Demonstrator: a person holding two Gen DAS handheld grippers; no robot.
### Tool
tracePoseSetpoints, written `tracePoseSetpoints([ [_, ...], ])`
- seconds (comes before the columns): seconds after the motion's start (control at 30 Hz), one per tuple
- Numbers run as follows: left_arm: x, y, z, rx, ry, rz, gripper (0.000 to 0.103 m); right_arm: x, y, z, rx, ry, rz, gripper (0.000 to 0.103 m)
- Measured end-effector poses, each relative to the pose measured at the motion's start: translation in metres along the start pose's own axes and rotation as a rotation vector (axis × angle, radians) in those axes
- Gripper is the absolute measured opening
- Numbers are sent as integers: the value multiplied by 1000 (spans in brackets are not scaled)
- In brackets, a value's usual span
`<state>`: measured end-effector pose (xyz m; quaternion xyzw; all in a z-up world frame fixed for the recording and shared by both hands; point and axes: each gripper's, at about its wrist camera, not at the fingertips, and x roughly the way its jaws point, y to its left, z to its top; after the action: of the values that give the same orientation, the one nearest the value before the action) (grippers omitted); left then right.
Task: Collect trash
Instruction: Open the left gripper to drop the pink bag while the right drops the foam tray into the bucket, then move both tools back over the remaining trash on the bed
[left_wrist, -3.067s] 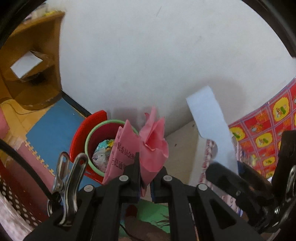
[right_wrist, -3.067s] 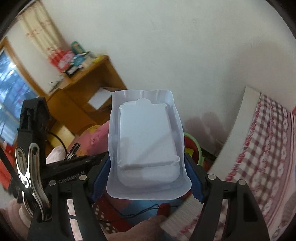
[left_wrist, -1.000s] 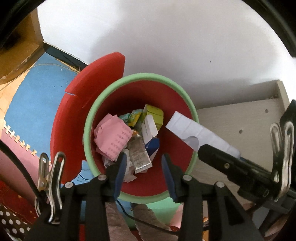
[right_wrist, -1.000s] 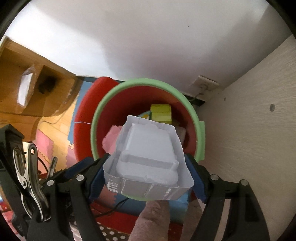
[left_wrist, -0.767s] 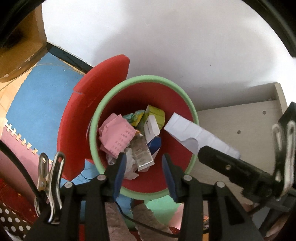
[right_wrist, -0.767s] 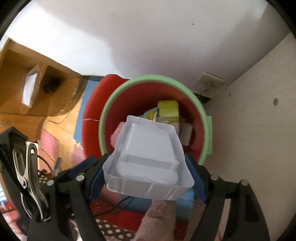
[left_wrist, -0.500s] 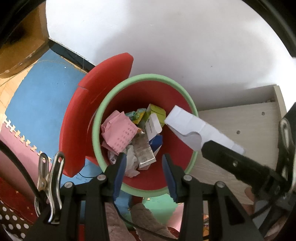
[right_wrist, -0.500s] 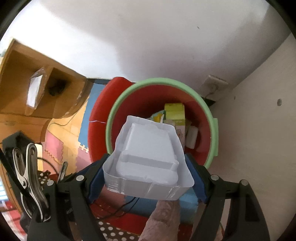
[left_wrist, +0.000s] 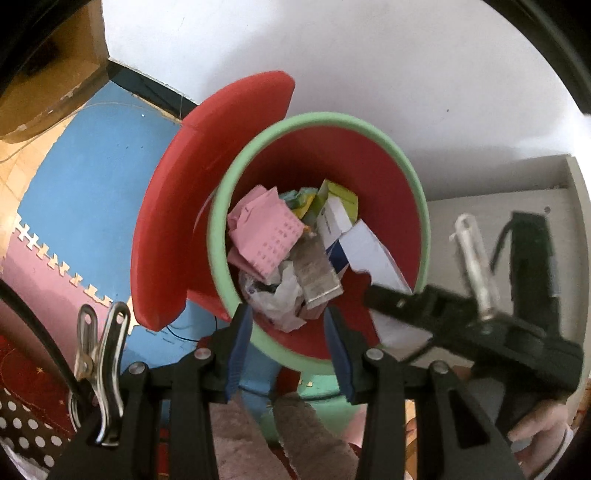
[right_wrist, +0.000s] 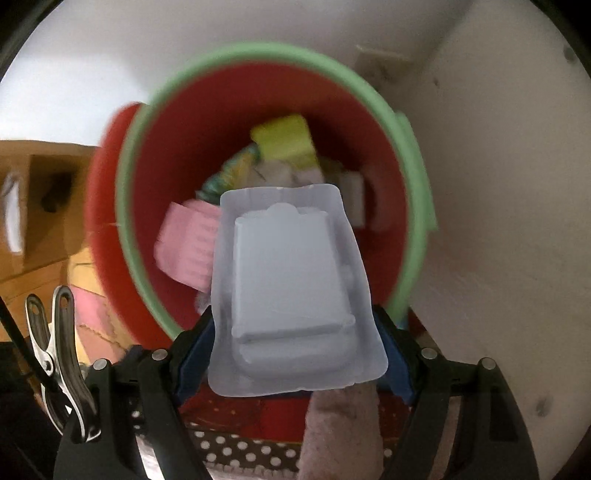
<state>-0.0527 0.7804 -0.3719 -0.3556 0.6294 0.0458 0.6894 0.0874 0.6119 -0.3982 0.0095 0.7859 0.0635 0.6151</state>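
Note:
A red bin with a green rim (left_wrist: 321, 119) stands open on the floor, holding crumpled pink paper (left_wrist: 262, 236), small boxes and wrappers. My left gripper (left_wrist: 288, 332) hangs over the bin's near edge, open and with nothing between its blue pads. My right gripper (right_wrist: 295, 354) is shut on a white plastic tray (right_wrist: 291, 288), gripped by its two long sides. The tray's far end reaches over the bin's mouth (right_wrist: 410, 155), above the pink paper (right_wrist: 188, 243). In the left wrist view the tray (left_wrist: 373, 254) pokes in over the bin's right rim.
The bin's red lid (left_wrist: 210, 206) stands up on its left side. A white wall is behind the bin and a pale board (left_wrist: 498, 206) is to its right. A wooden cabinet (left_wrist: 48, 74) and blue foam mat (left_wrist: 85, 177) lie to the left.
The pink paper that my left gripper held has left it and lies in the bin. My right gripper has sunk toward the bin with the tray, which has rolled a little.

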Motion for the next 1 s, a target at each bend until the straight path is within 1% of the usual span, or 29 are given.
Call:
tracePoseSetpoints([
  [0.07, 1, -1, -2, 0, 4, -3, 42, -8, 0, -2, -15, -24, -7, 80],
  [0.2, -2, -6, -1, 18, -6, -15, 42, -34, 8, -5, -78, -79, 17, 80],
  [0.33, -11, -11, 2, 33, -30, -30, 42, -69, 10, -12, -126, -172, 18, 80],
  [0.5, -27, -17, 4, 50, -52, -33, 42, -94, 13, -18, -162, -207, 66, 80],
  [0.67, -53, -28, -4, 80, -82, -45, 42, -127, 22, -41, -258, -295, 68, 80],
  [0.77, -69, -37, -13, 114, -95, -28, 42, -143, 25, -59, -311, -324, 84, 80],
  [0.87, -82, -47, -23, 161, -101, 14, 42, -160, 22, -80, -343, -329, 144, 80],
  [1.0, -108, -59, -38, 178, -132, 24, 42, -182, 19, -107, -407, -364, 195, 80],
])
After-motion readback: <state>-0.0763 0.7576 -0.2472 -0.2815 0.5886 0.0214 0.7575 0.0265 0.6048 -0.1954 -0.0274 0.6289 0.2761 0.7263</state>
